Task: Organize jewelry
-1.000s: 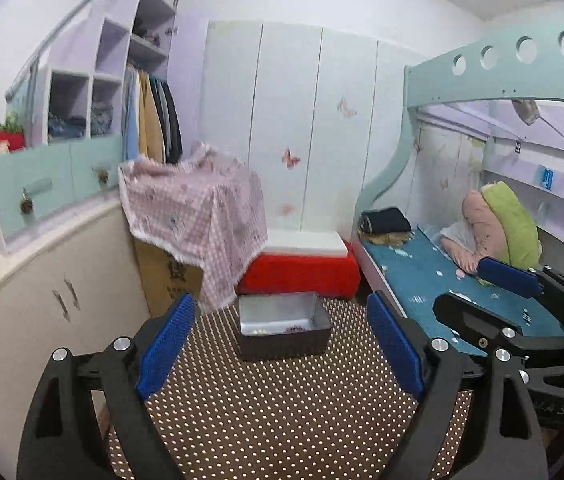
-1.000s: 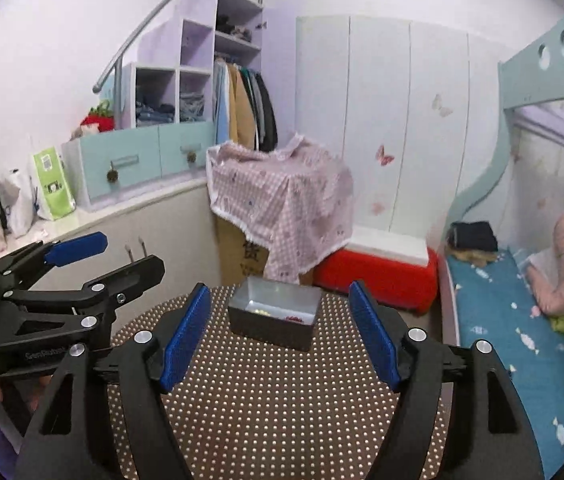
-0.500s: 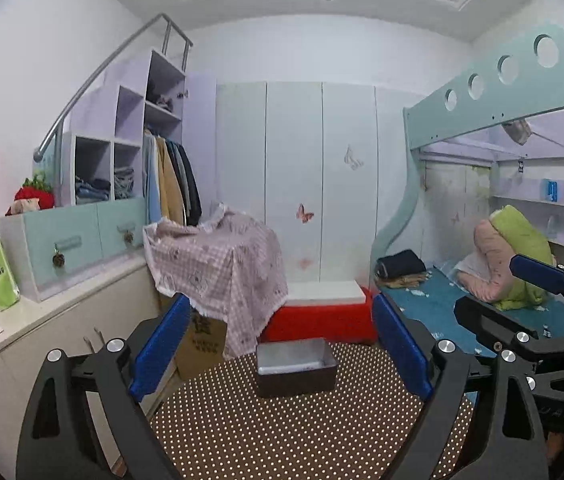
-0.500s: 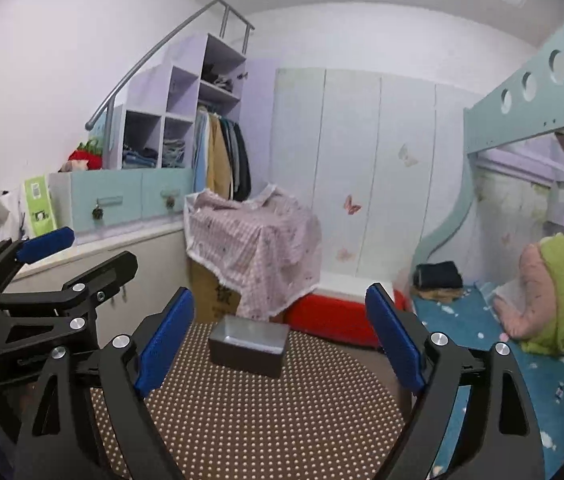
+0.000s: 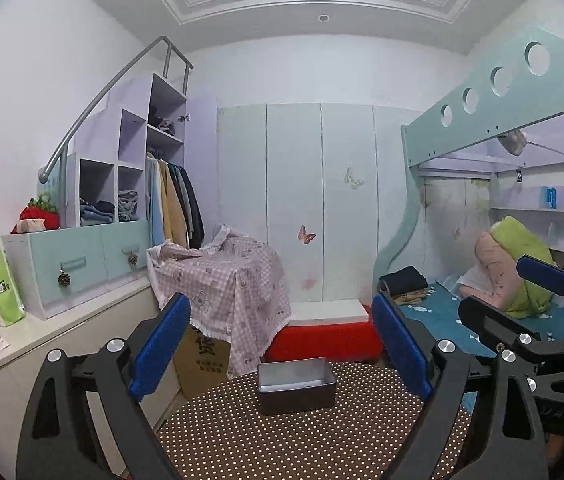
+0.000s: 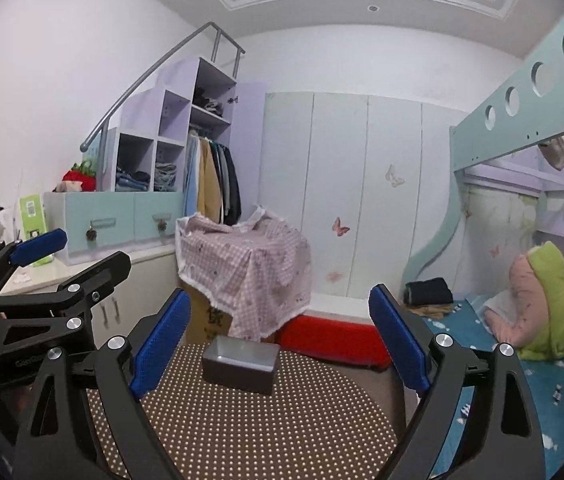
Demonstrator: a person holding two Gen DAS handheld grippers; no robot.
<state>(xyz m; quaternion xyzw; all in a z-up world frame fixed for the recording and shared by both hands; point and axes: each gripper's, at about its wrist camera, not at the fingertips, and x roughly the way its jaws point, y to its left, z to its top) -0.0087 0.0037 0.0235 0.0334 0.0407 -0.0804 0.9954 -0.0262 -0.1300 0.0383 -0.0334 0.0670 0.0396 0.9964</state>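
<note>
My left gripper (image 5: 278,348) stands wide open with nothing between its blue pads (image 5: 160,346). My right gripper (image 6: 280,344) is equally wide; its jaws have just been opening, and nothing sits between them either. Each tool appears at the edge of the other's view: my right gripper to the right of the left one, my left gripper (image 6: 38,276) to the left of the right one.

Ahead of both tools, framed between the fingers, the grey metal tray (image 5: 295,380) rests on the brown dotted table (image 5: 301,436). It is a rectangular, straight-walled box with an open top. From this low angle I cannot tell what lies inside.

The tray's long axis runs across my line of reach, a long wall facing me. In the right wrist view the tray (image 6: 240,364) sits slightly turned, one short end showing on the right.

The table (image 6: 258,428) is bare on the near side of the tray and on both flanks. The tray stands near the table's far edge. Beyond that edge are a cardboard box (image 5: 202,356) under a checked cloth (image 5: 238,280) and a red bench (image 5: 321,340).
</note>
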